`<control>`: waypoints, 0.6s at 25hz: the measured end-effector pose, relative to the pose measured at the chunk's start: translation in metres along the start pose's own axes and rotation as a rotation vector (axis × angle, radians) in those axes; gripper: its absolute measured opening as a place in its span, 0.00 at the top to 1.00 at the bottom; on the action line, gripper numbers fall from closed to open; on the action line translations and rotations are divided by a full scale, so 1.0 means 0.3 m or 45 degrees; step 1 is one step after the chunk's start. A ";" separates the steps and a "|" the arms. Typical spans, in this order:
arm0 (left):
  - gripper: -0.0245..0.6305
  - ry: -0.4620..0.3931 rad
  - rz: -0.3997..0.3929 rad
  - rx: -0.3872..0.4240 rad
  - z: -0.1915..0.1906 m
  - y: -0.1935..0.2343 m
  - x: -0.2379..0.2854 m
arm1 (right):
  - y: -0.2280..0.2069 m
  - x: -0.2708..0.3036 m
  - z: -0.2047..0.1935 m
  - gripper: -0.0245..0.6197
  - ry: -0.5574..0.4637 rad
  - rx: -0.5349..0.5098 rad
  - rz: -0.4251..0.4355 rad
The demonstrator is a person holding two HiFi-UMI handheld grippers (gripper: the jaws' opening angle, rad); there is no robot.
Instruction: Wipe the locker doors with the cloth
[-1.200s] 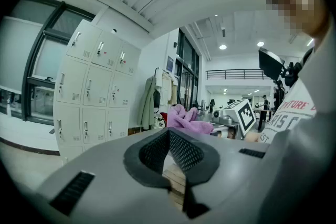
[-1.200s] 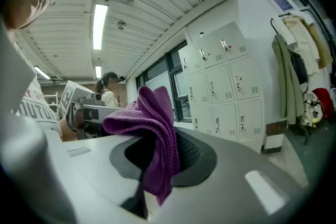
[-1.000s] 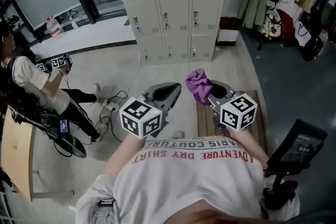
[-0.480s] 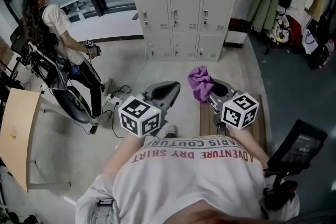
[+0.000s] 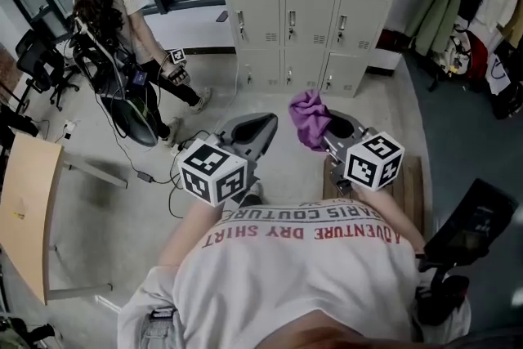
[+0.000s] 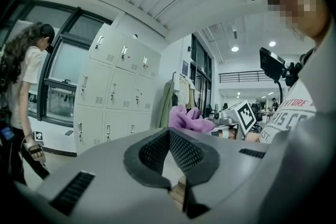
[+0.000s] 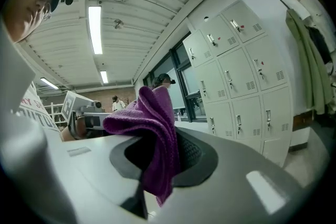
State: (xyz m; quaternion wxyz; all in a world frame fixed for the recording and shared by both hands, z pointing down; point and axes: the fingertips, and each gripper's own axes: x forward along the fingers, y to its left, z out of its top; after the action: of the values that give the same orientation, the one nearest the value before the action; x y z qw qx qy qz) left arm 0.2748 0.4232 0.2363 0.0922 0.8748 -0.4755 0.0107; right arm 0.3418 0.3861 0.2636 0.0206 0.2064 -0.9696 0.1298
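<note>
- The right gripper is clamping the purple cloth at centre frame.
- The left gripper is pointing forward, tips together, empty.
- The locker doors are standing at upper centre, well apart from the cloth.

Both arms reach forward side by side, left claw closed empty, right claw clamped on the cloth.

Soft, even indoor light fills the head view. The lockers are plainly lit, and only faint shadows lie on the floor in front of them. In the right gripper view, ceiling tube lights left of the lockers glare white. Both gripper views bulge strongly: the lockers look bowed and the corners are black. The nearest foreground is slightly soft; the lockers are sharp.
</note>
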 end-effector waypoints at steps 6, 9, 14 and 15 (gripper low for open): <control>0.96 0.049 0.019 -0.006 0.021 0.439 0.121 | -0.191 0.404 0.035 0.85 -0.010 0.059 -0.006; 0.96 0.100 0.009 -0.024 0.049 0.696 0.199 | -0.311 0.633 0.072 0.85 -0.024 0.115 -0.039; 0.96 0.139 -0.021 -0.036 0.150 1.144 0.312 | -0.496 1.032 0.170 0.85 -0.045 0.178 -0.106; 0.96 0.144 -0.024 -0.030 0.169 1.230 0.329 | -0.524 1.108 0.191 0.85 -0.052 0.178 -0.118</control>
State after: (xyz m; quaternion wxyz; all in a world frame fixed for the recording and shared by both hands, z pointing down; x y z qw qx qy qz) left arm 0.0177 0.1367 0.2526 0.1293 0.8761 -0.4613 0.0535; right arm 0.1025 0.1016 0.2776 -0.0076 0.2544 -0.9479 0.1919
